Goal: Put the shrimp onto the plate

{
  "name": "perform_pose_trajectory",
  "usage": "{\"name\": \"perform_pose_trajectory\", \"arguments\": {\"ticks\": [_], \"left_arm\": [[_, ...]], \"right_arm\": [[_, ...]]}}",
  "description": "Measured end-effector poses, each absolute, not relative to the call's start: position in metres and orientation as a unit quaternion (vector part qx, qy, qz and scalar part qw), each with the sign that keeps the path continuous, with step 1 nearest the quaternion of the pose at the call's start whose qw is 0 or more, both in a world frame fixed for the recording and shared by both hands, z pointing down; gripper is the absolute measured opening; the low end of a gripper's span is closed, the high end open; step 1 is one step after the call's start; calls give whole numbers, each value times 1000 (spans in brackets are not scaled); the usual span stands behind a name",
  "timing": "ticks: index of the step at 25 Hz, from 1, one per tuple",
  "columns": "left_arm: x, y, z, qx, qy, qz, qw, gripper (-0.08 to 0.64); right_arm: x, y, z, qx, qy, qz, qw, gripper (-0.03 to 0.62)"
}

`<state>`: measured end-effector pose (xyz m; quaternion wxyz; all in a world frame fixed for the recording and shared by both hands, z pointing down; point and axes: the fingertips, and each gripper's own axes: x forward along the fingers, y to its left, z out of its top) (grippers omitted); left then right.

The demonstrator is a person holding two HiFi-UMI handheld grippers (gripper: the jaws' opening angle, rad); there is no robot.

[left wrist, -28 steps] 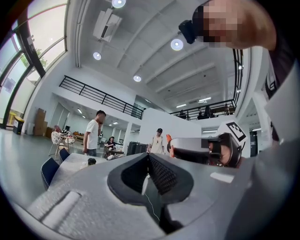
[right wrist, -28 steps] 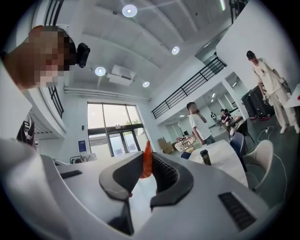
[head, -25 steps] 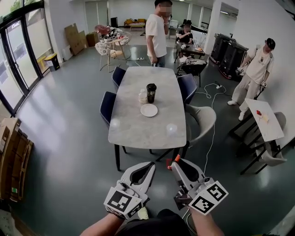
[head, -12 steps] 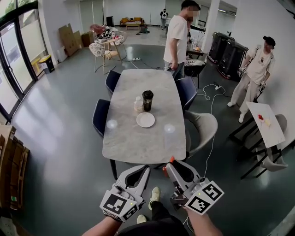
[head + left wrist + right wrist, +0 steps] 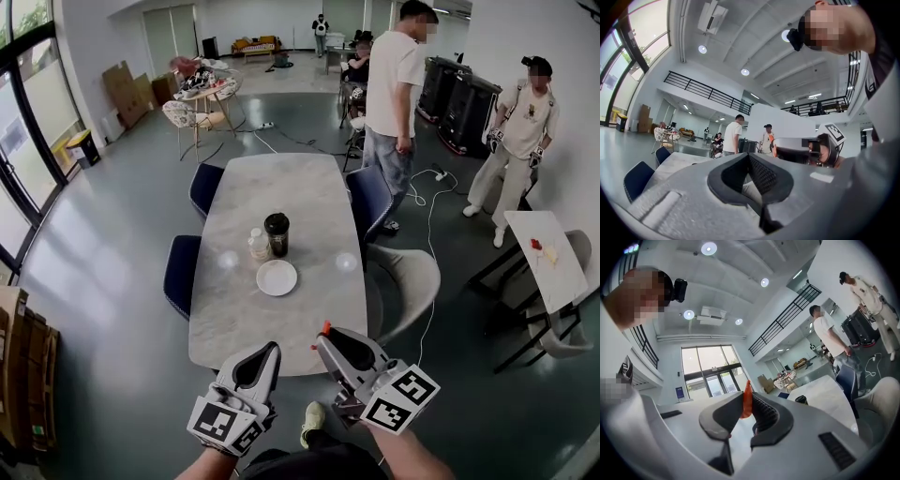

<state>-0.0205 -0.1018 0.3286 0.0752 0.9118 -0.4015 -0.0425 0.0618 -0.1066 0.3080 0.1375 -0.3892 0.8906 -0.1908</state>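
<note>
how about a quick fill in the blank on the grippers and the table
The right gripper is shut on the ____.
The left gripper is shut on ____.
The plate on the table is ____.
Beside the bottle stands a black ____.
Missing words: shrimp; nothing; empty; cup.
</note>
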Motion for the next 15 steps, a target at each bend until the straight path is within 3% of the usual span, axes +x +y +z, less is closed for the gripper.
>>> {"name": "perform_pose_trajectory", "arguments": {"ticks": [15], "left_arm": [[-4,-194,361,898,-430,-33,87,6]], "right_arm": [[77,-198,340,-369,894,-225,116,60]]}}
